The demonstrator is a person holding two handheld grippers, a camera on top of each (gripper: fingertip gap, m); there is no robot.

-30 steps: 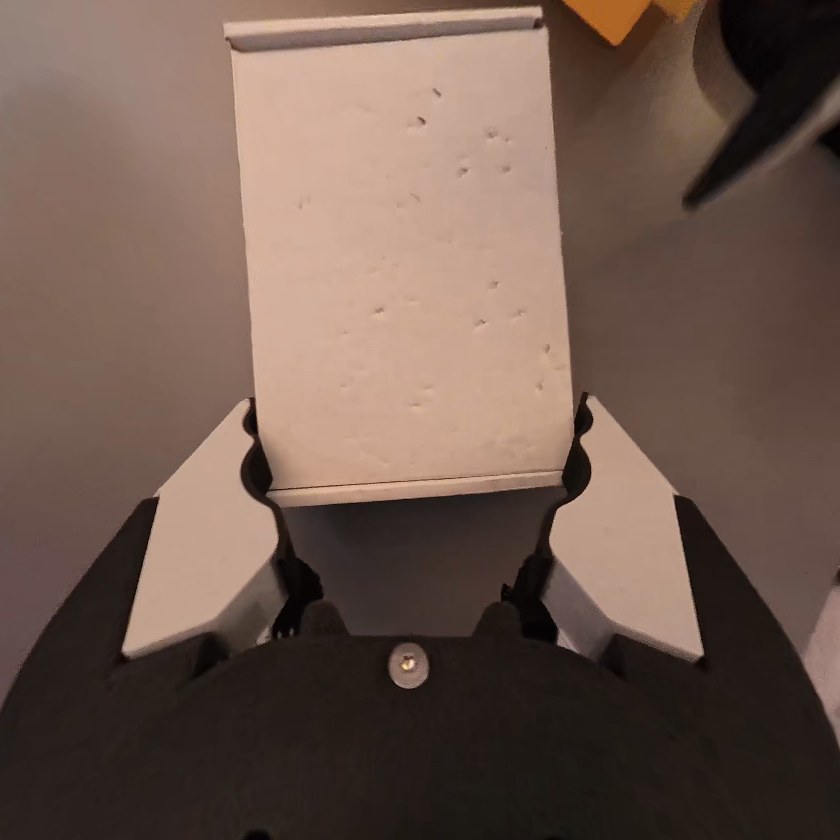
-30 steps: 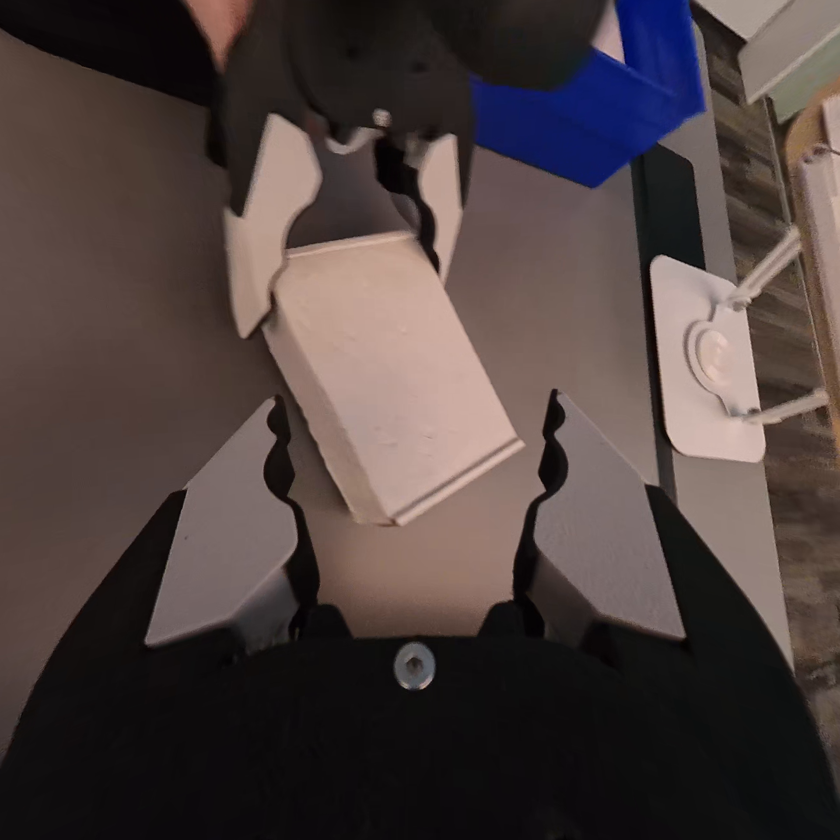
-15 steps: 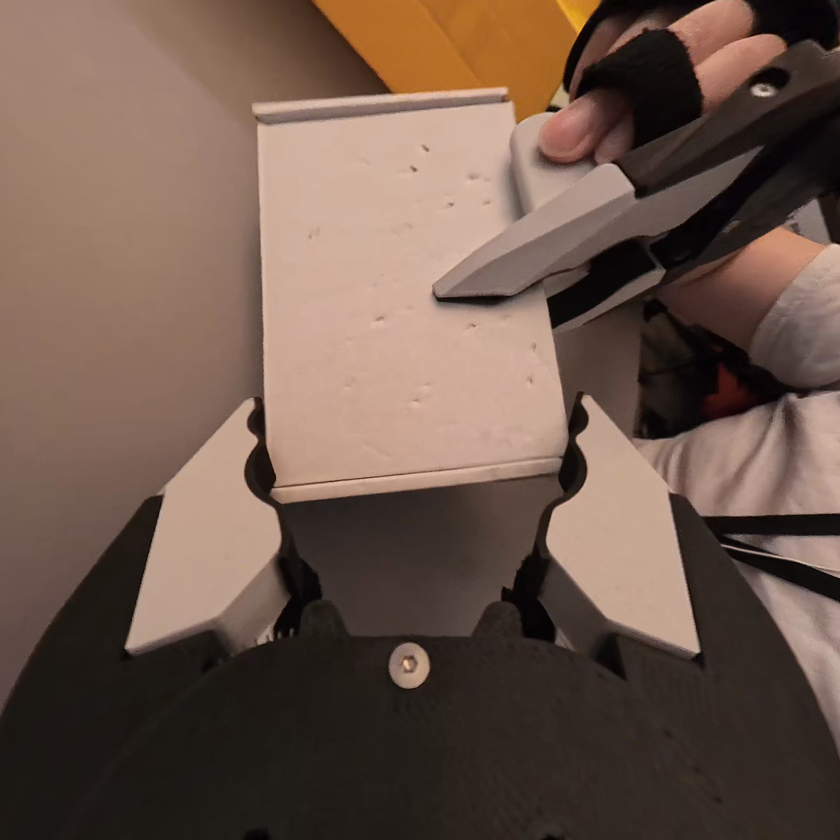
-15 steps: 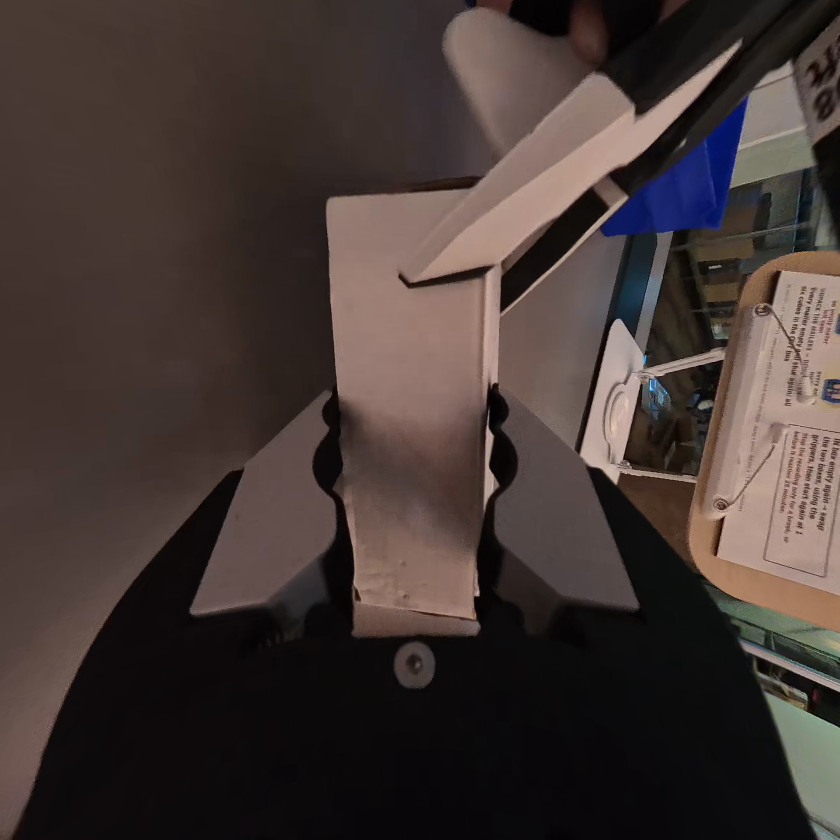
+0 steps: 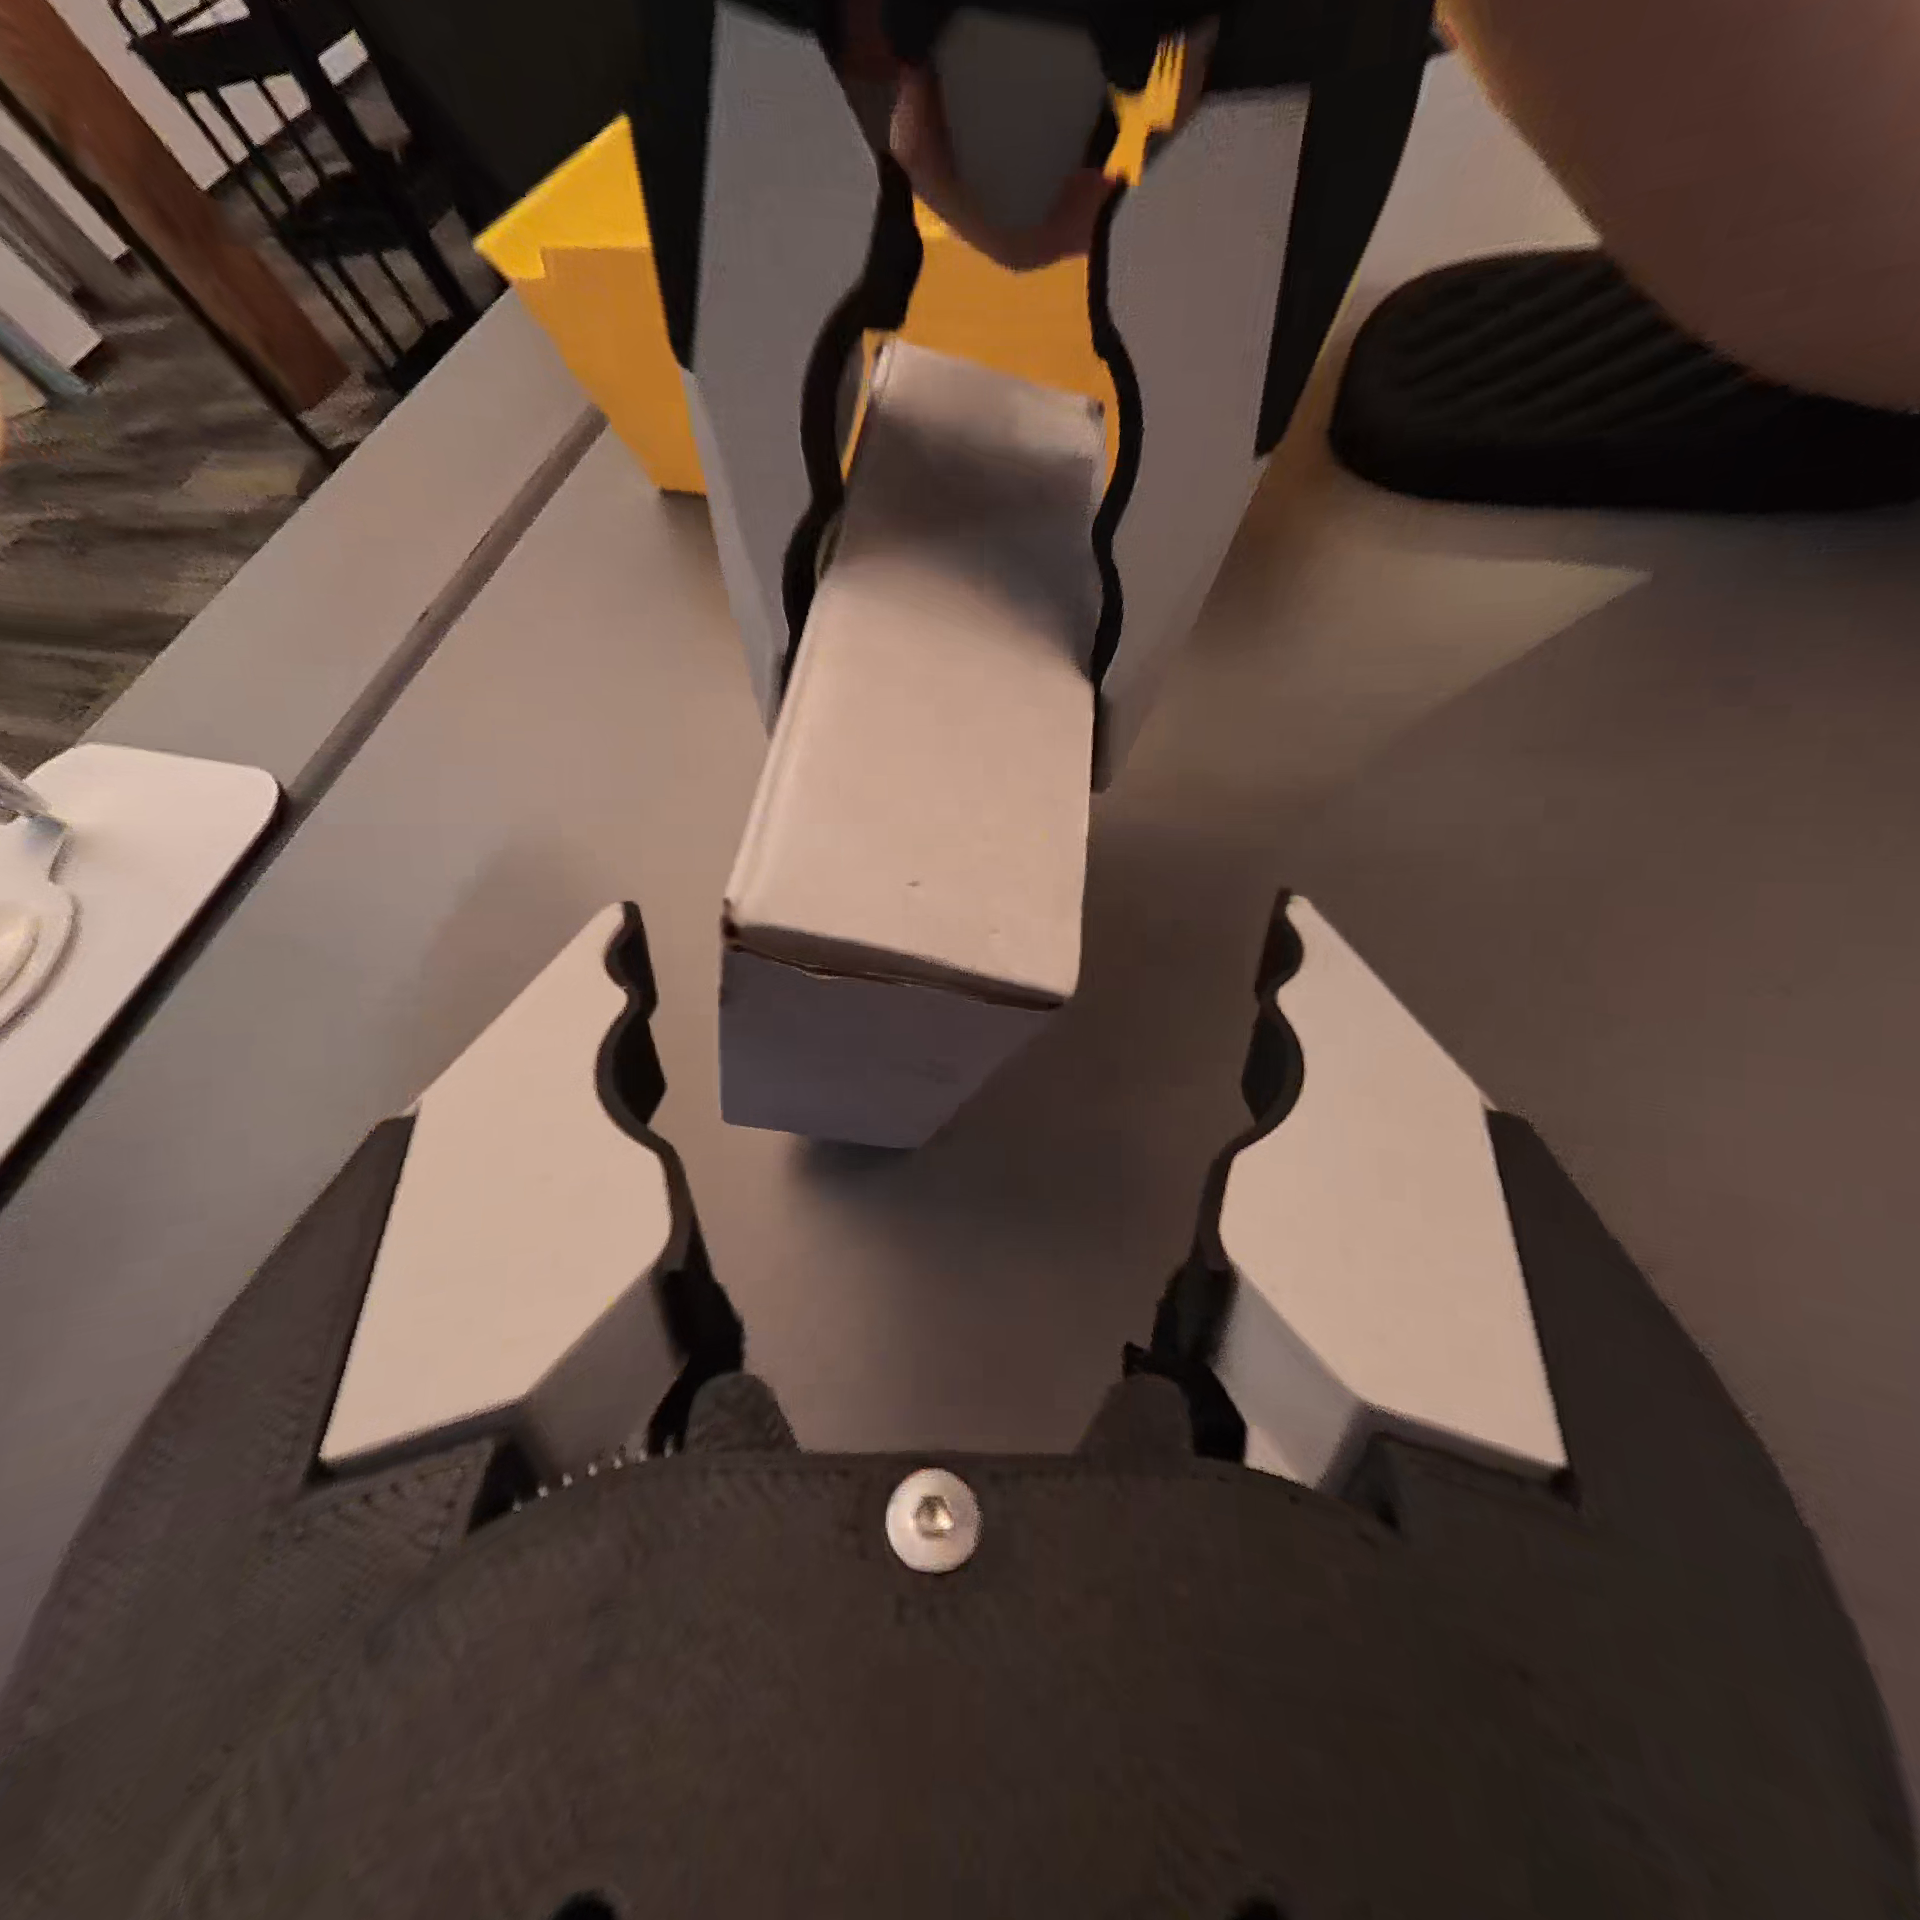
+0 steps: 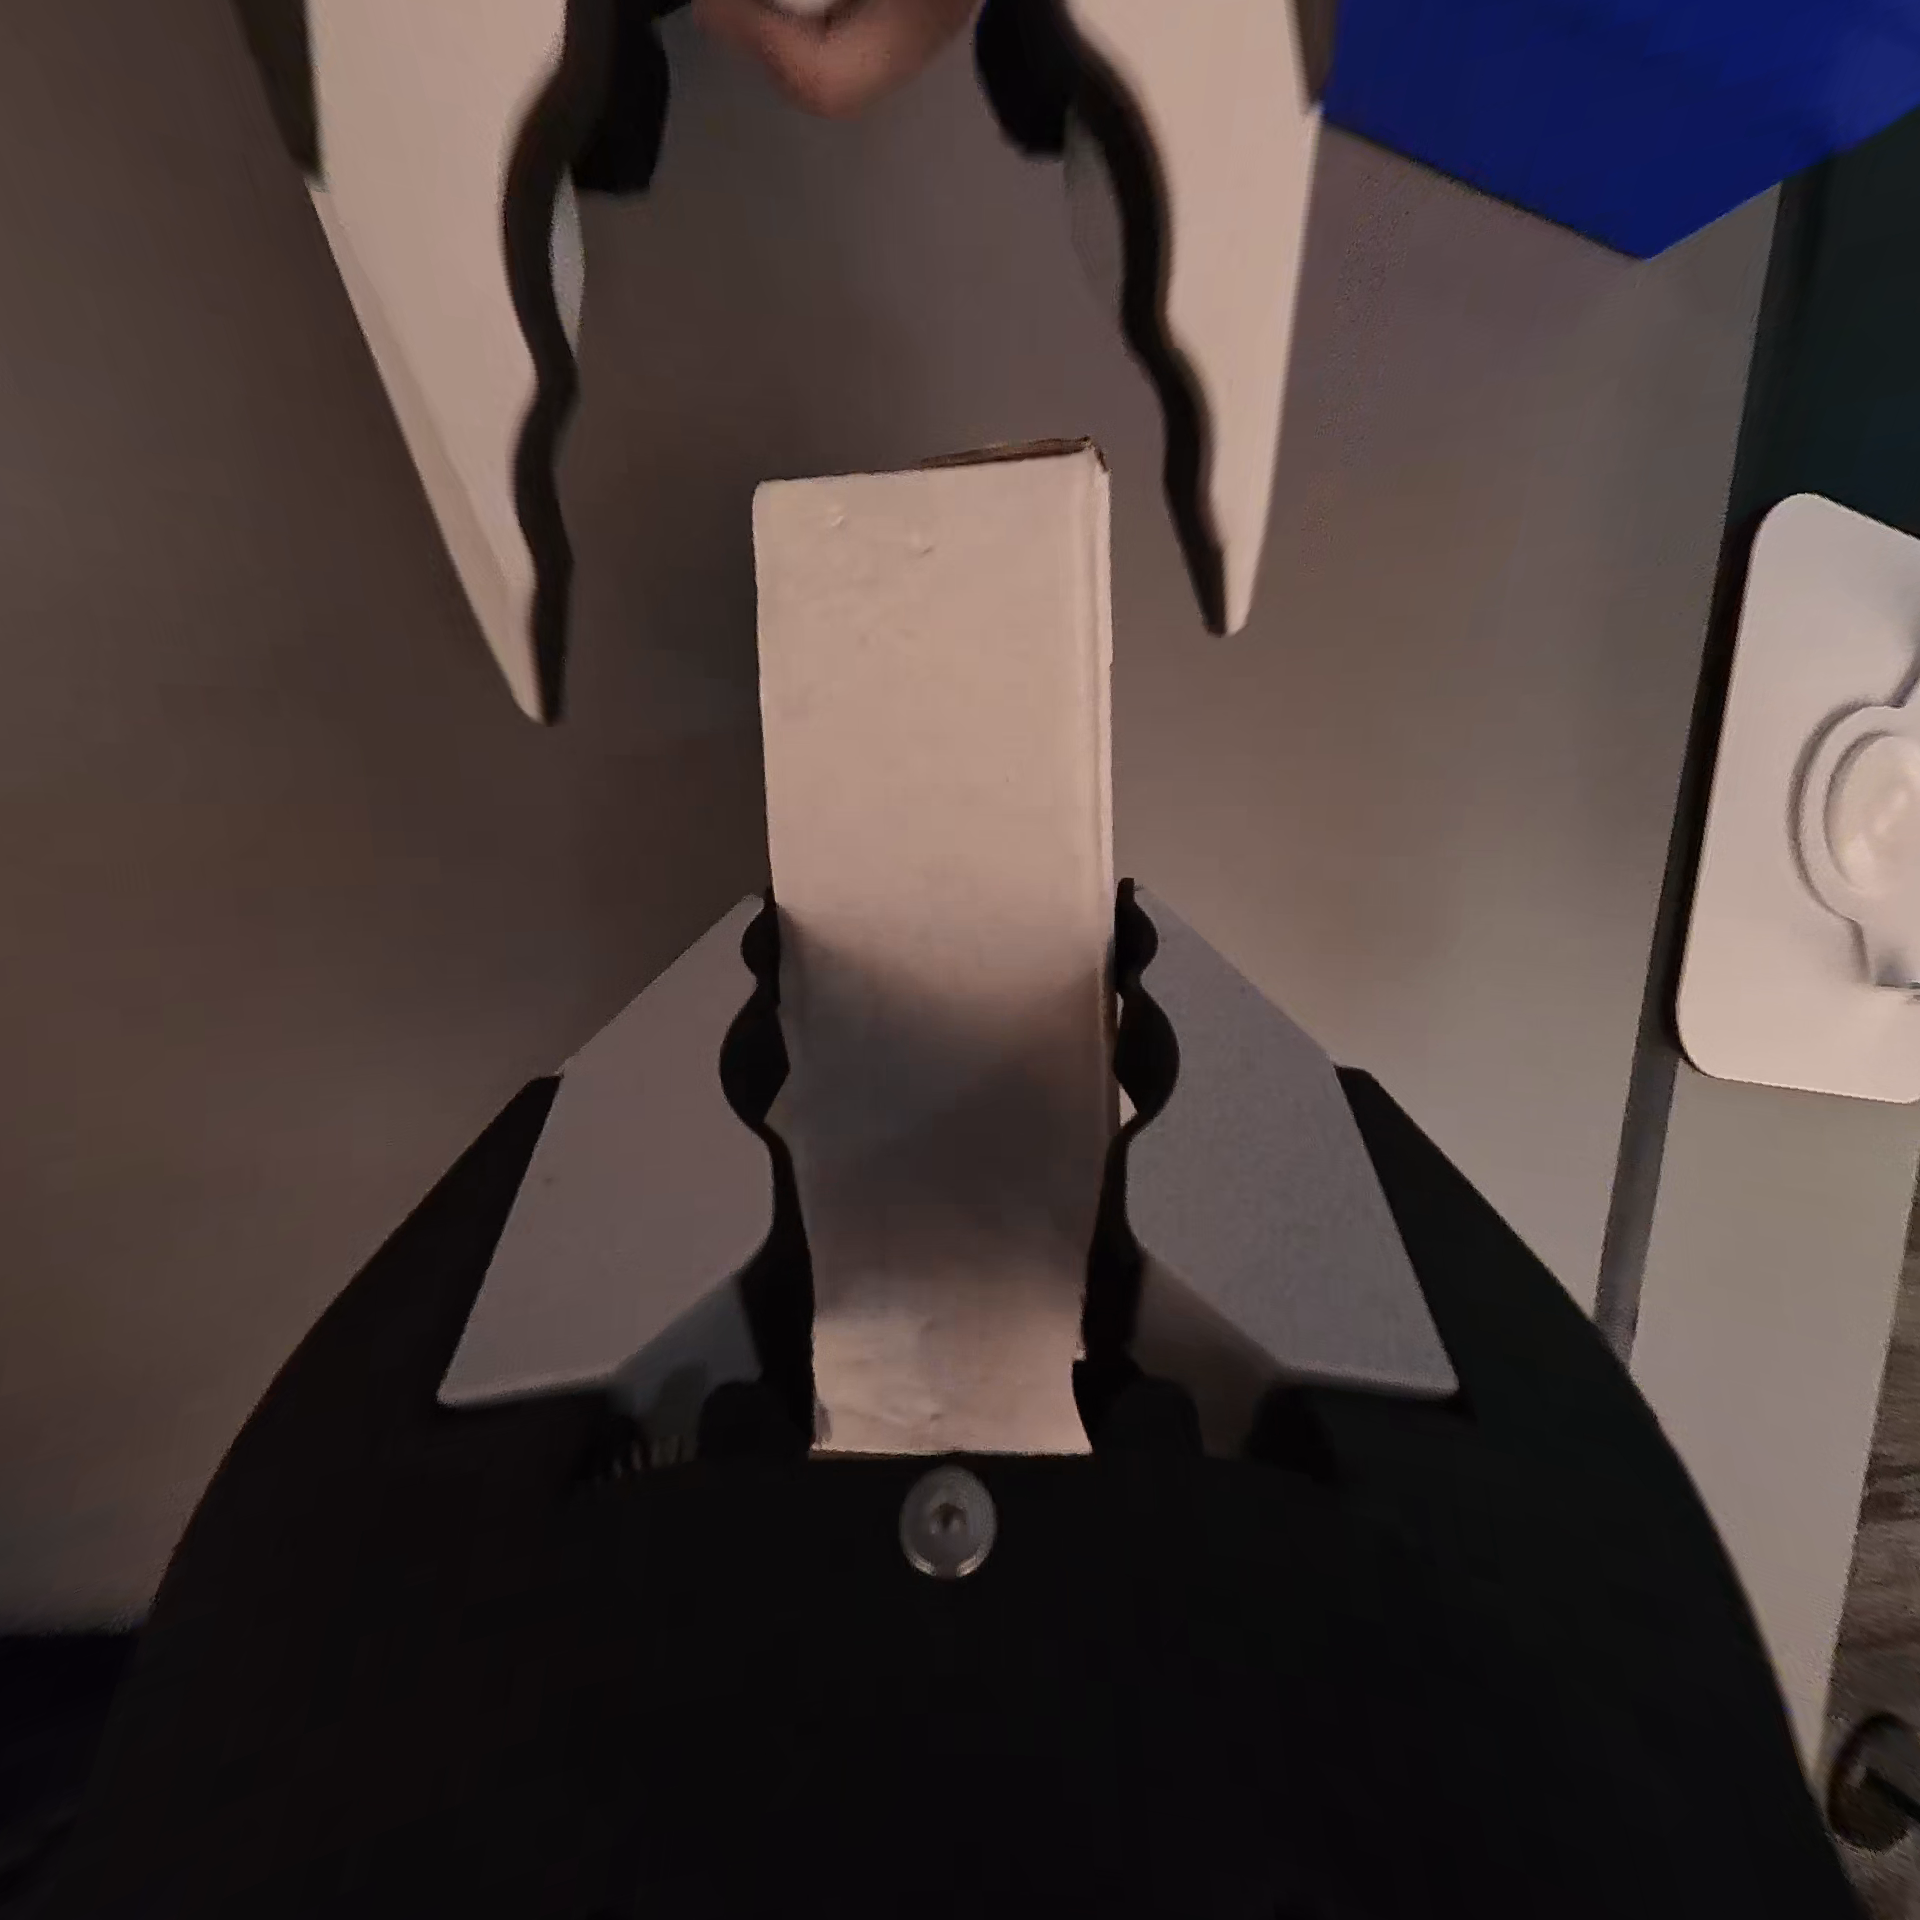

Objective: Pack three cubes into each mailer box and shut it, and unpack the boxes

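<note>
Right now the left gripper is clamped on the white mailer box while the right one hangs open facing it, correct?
Not quite, the sides are swapped. The right gripper is clamped on the white mailer box, as the right wrist view shows; the left gripper hangs open facing it, its jaws apart in the left wrist view.

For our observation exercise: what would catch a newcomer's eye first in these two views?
The white mailer box, shut and clamped in the right gripper, fills the centre of both views. The left gripper faces its free end, wide open and not touching. A yellow bin and a blue bin stand behind on the grey table.
</note>
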